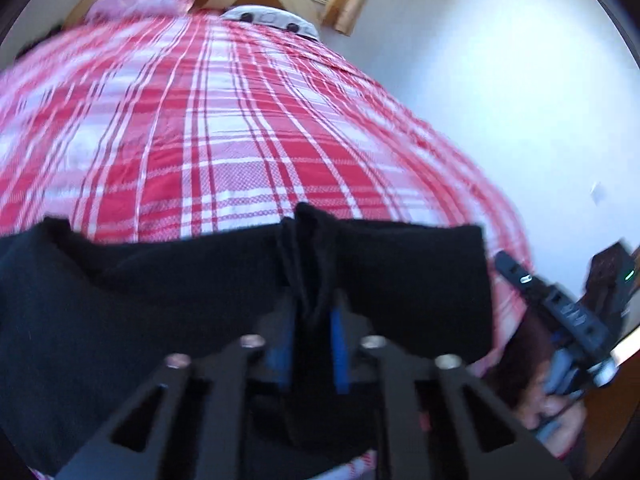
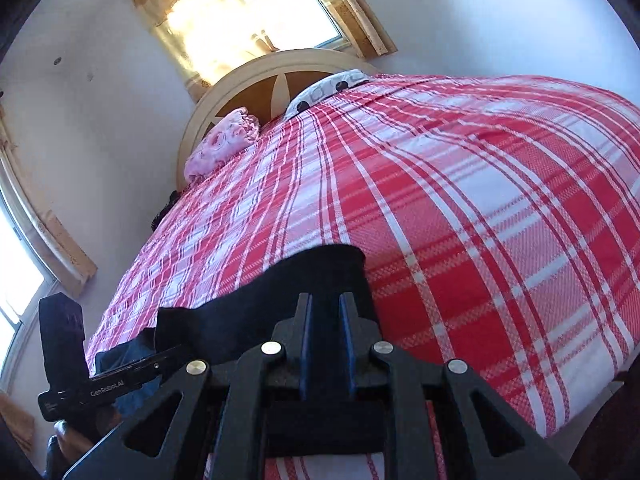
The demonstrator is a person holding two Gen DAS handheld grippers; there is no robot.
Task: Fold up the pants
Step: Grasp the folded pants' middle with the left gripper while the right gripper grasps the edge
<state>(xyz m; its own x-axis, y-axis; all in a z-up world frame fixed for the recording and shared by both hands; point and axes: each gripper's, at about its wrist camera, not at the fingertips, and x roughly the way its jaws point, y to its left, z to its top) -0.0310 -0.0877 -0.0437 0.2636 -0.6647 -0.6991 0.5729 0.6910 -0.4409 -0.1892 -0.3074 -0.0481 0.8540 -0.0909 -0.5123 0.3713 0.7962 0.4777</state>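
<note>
The black pants [image 1: 160,288] lie across the near end of a bed with a red and white plaid cover [image 1: 224,120]. My left gripper [image 1: 312,308] is shut on a bunched fold of the pants, the cloth pinched between its blue pads. In the right wrist view my right gripper [image 2: 325,300] is shut on the edge of the pants [image 2: 304,280], with black cloth between its narrow-set fingers. The right gripper's body also shows in the left wrist view [image 1: 568,312] at the right. The left gripper's body [image 2: 88,388] shows at the lower left of the right wrist view.
A pink floral pillow [image 2: 224,144] and a white dotted pillow [image 2: 328,88] lie at the curved wooden headboard [image 2: 280,76]. A curtained window [image 2: 240,12] is behind it. White walls flank the bed, with another window [image 2: 16,264] at the left.
</note>
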